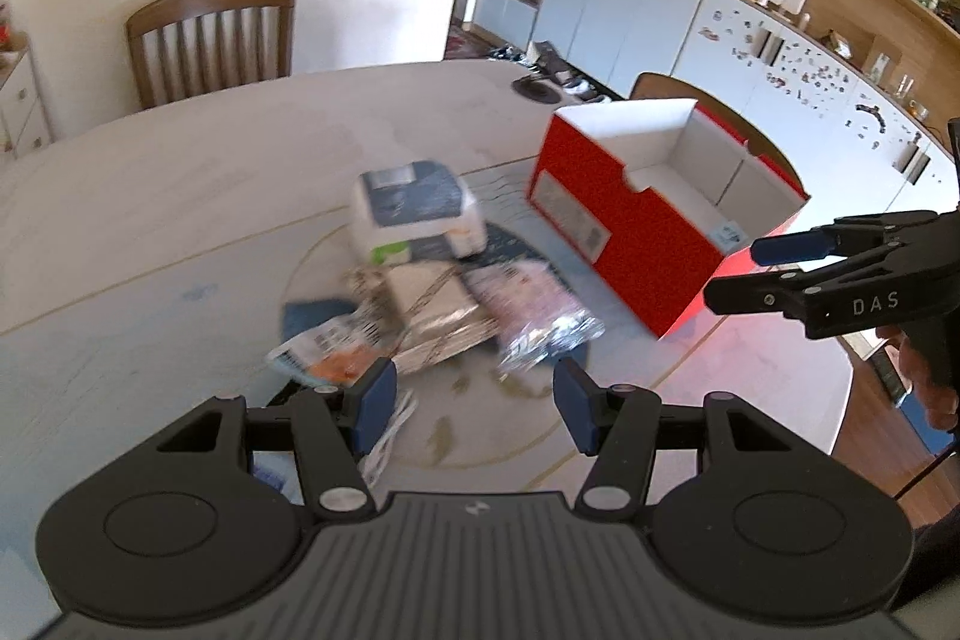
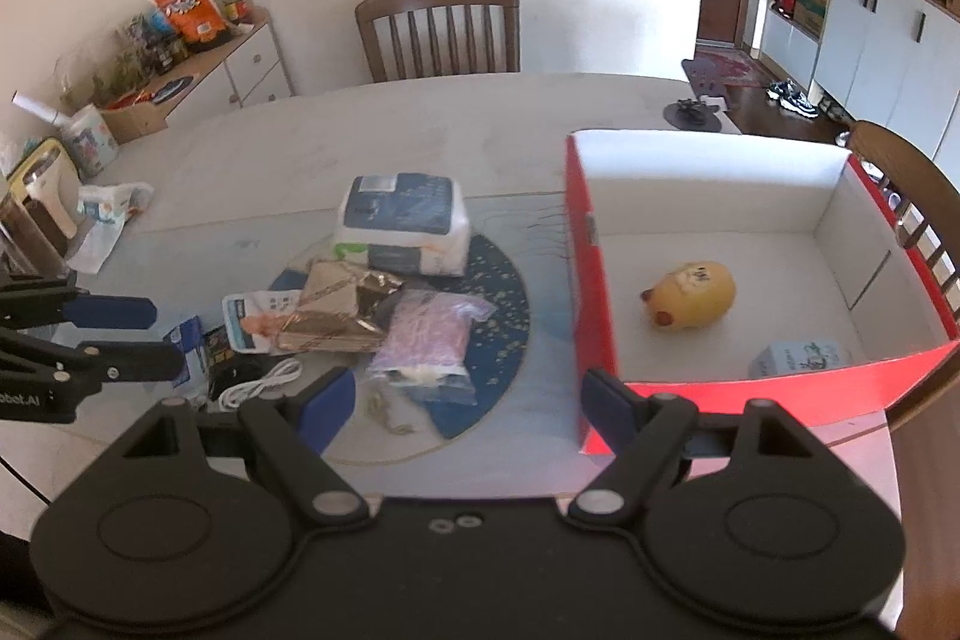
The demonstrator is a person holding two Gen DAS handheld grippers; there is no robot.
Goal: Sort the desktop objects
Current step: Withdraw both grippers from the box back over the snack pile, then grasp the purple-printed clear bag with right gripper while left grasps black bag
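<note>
Both my grippers hover empty over the table w/ the pile ahead. Left gripper (image 1: 474, 403): jaws partly apart, nothing between them. Right gripper (image 2: 468, 403): jaws wider apart, also empty.

Stuff to sort sits heaped on the round blue mat (image 2: 504, 304), just left of the red box (image 2: 591, 292). On the heap: wet-wipes pack (image 2: 402, 223) at the back, gold-wrapped parcel (image 2: 336, 310) in the middle, purple bag (image 2: 429, 334) at its right, white cable (image 2: 258, 382) at the near-left edge. Already in the box: yellow toy (image 2: 693, 295) & a small grey-blue carton (image 2: 801, 358).

Risks, as I judge them:
- Items overlap. Pinching the parcel or the bag could drag a neighbour along, or tip the wipes pack if it leans on them.
- Purple bag looks soft & slick; a shallow pinch prob slips out mid-carry.
- Cable is loose, could snag a finger & trail over the rest.
- My right jaws sit close to the box's near corner. A careless swing could knock the wall & shove the box.
- Both grippers aim at the same heap, so they could clash.
- Left view is blurry, so aim is unsure.
</note>
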